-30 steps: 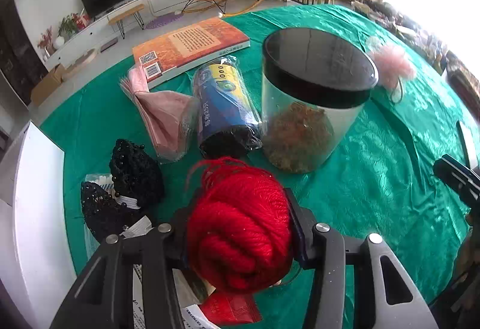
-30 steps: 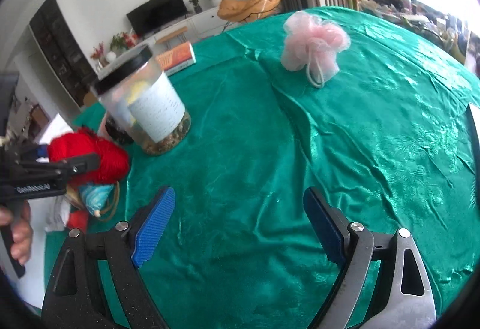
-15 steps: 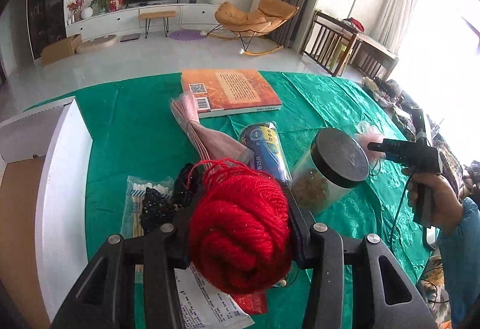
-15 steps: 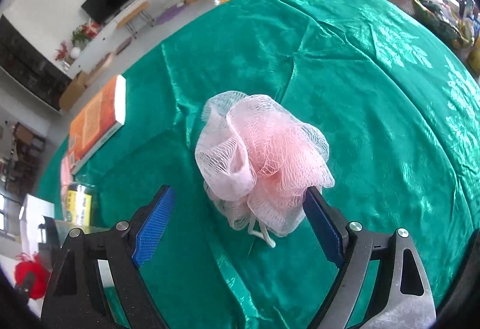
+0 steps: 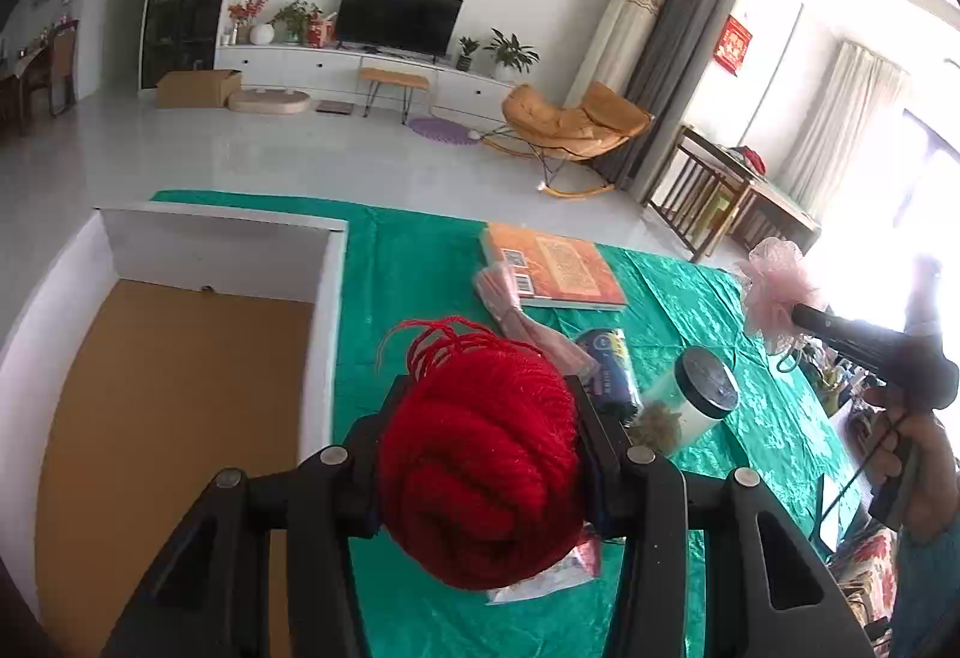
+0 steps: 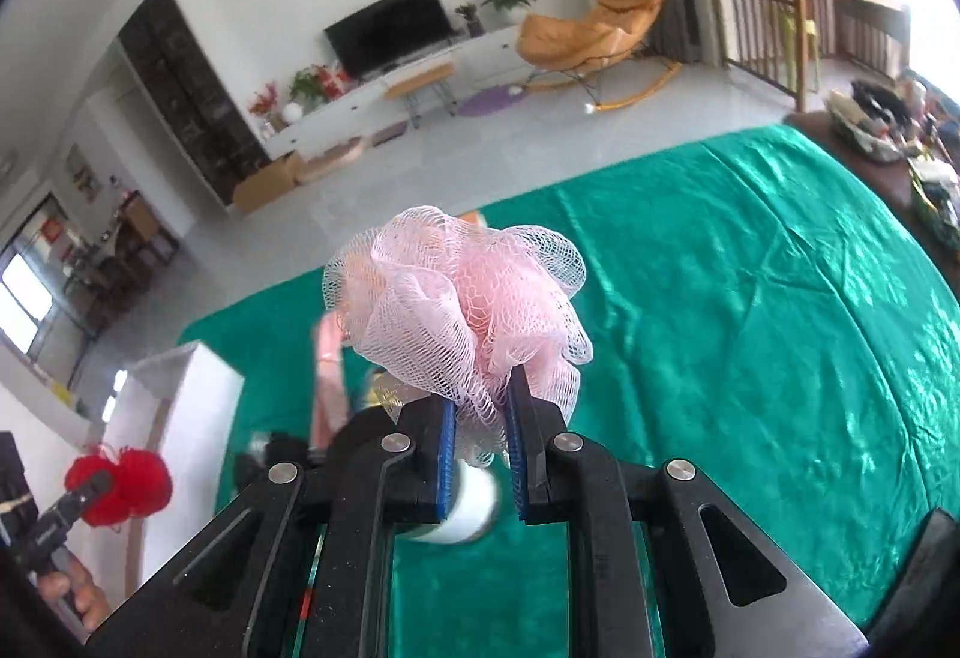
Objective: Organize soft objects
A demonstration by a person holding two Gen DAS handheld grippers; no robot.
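The left hand-held gripper [image 5: 480, 454] is clamped on the red yarn ball [image 5: 480, 469], low in the centre of its frame. A second ago that ball hung just above the clutter on the green-clothed bench [image 5: 414, 274]; now it is lifted well clear and swung toward the open white-walled box [image 5: 327, 334] with a brown cardboard floor at the left of the frame. The right hand-held gripper [image 6: 479, 439] has changed more: a second ago its blue pads stood wide apart over bare cloth, half a second ago they straddled the pink mesh pouf [image 6: 465, 304], and now they are pinched together on its lower gathers, with the pouf raised off the bench. So both soft things are in hand at once, and the likely next step is dropping them in the box.

The yarn is a dense, matte, rounded wad of thick strands with loose loops sticking up at the top. The pouf is airy netting, ruffled and translucent, crushed thin where the pads bite. Left on the bench, at centre right of the left view, are a hard clear jar [image 5: 690, 406] with a black lid, an orange book [image 5: 555, 271], a pink packet [image 5: 516, 313] and what looks like a dark roll in plastic wrap [image 5: 609, 373], partly hidden.
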